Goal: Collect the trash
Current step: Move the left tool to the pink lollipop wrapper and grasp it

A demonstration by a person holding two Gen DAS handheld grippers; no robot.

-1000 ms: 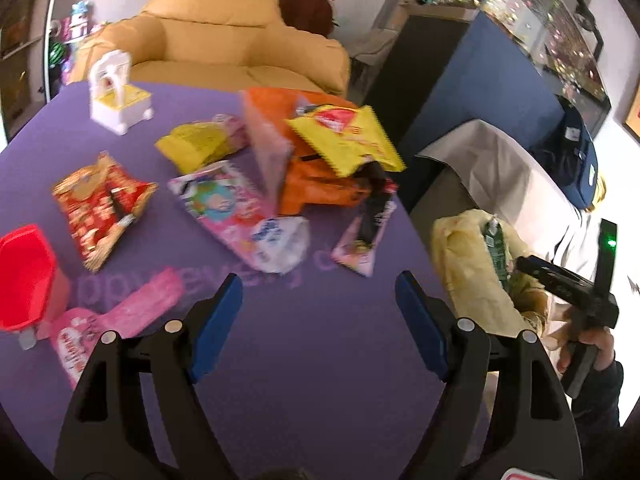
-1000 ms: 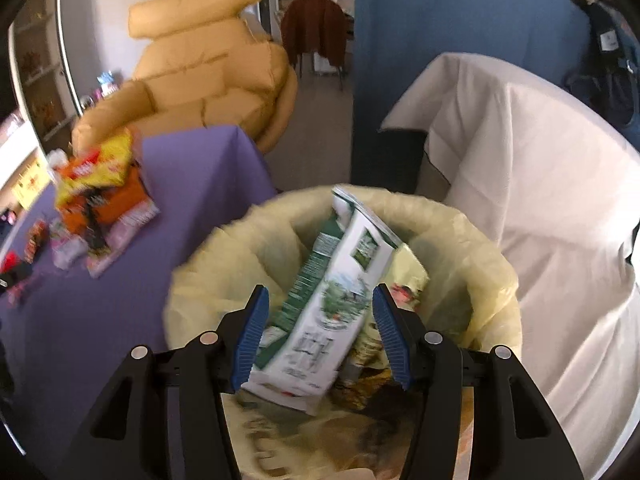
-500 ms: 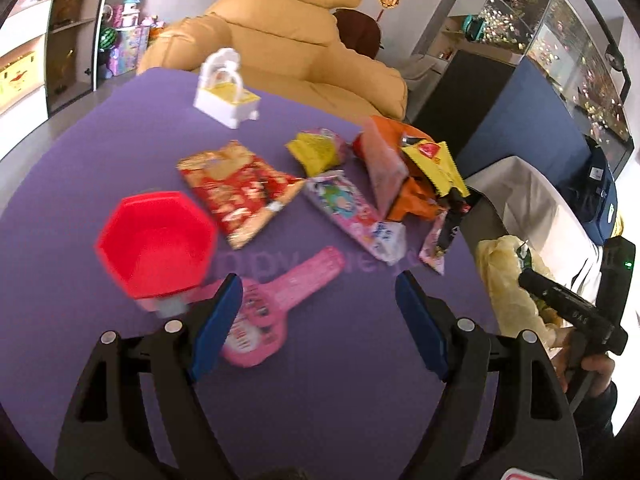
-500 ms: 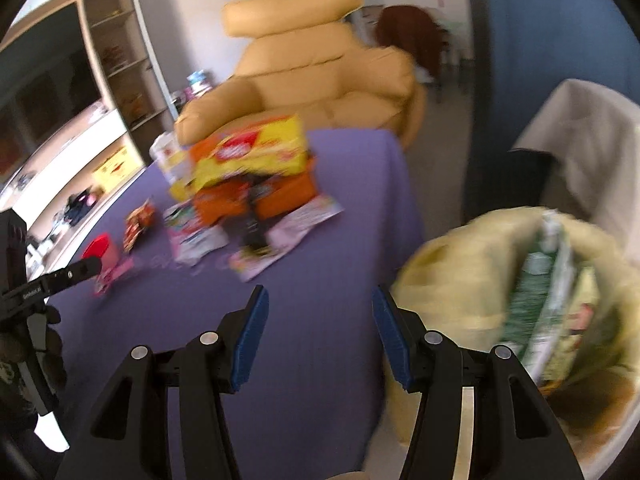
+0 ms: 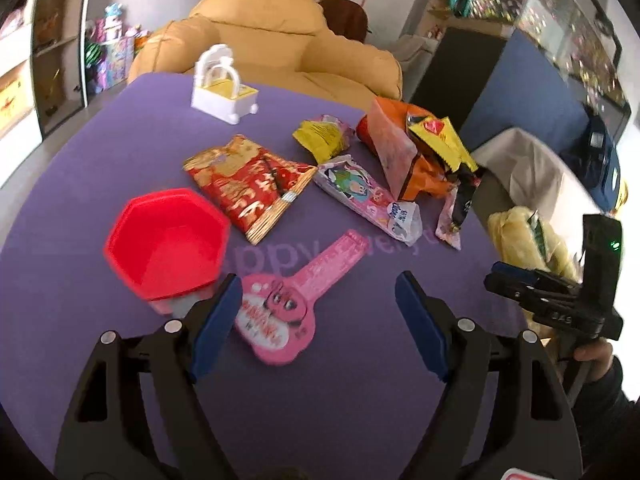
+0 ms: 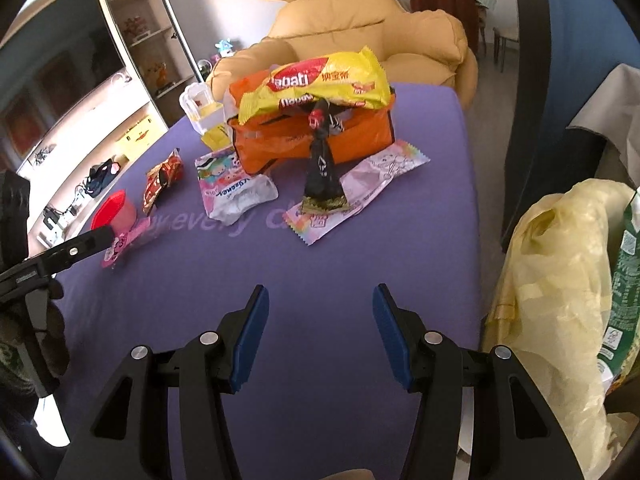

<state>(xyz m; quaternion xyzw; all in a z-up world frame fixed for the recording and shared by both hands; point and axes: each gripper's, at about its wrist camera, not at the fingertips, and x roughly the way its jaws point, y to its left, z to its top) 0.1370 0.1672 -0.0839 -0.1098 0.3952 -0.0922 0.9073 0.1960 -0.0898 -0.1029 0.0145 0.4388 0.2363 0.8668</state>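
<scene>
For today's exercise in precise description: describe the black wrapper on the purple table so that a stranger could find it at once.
Start at the purple table, then the orange bag under the yellow packet. The black wrapper leans against that bag's front, its foot on a pale pink wrapper; it alone is black.

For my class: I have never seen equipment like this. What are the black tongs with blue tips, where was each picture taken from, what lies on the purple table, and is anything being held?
No robot here: a person holds a hand-operated gripper in each hand, each carrying a wide-angle camera looking along its fingers. One picture comes from the left gripper, the other from the right gripper. Both are open and hold nothing.

On the purple table lie snack wrappers: a red packet, a pink key-shaped card, a yellow packet atop an orange bag, and a black wrapper. A red bowl and a white toy sit there too. Beside the table stands a bin with a yellow liner, already holding a green packet.
</scene>
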